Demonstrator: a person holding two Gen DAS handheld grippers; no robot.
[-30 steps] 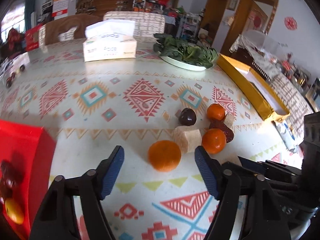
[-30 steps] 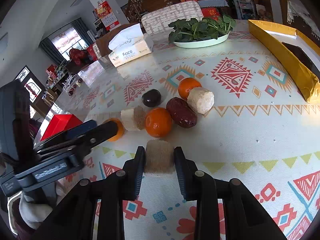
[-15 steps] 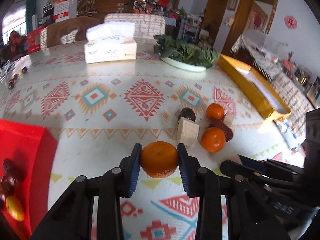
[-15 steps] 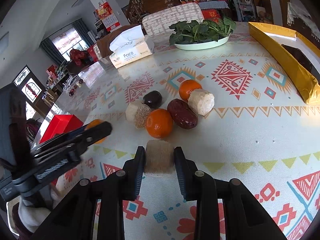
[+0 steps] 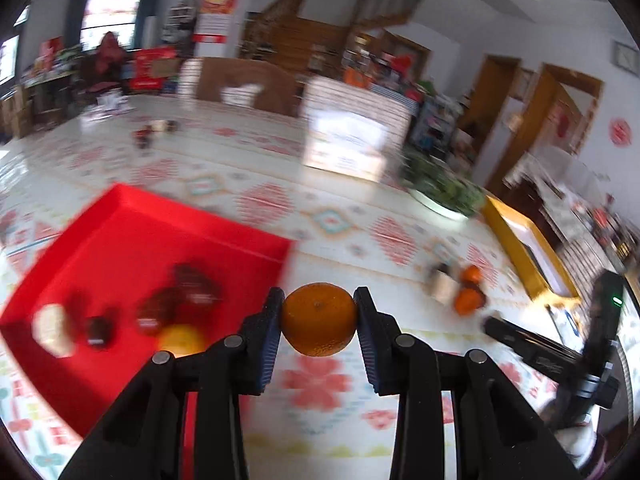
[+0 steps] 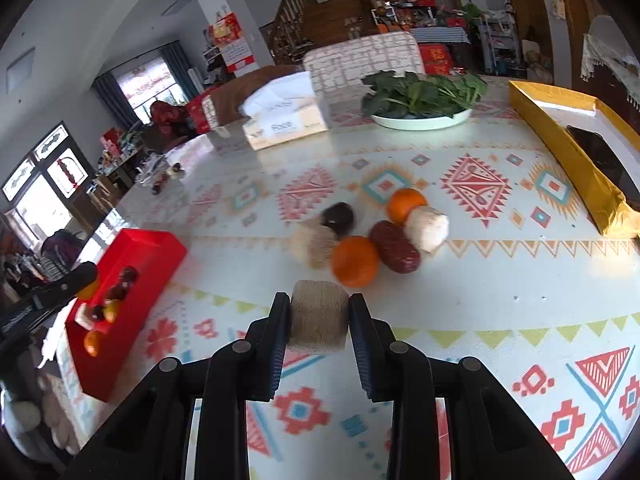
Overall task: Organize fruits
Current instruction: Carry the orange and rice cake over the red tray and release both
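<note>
The left hand-held gripper (image 5: 318, 320) pinches an orange (image 5: 318, 319) clear of the patterned tabletop (image 6: 500, 300), just beside the red tray (image 5: 132, 248), evidently bound for it; the right hand-held gripper (image 6: 319, 318) clamps a beige block (image 6: 319, 317) near the remaining fruit pile (image 6: 372, 236).

1. The left gripper (image 5: 319, 322) clamps a round orange tangerine (image 5: 319, 319) between blue-padded fingers (image 5: 269, 330).
2. A shallow red plastic tray (image 5: 120, 240) lies lower left, holding blurred dark and yellow fruits (image 5: 182, 338).
</note>
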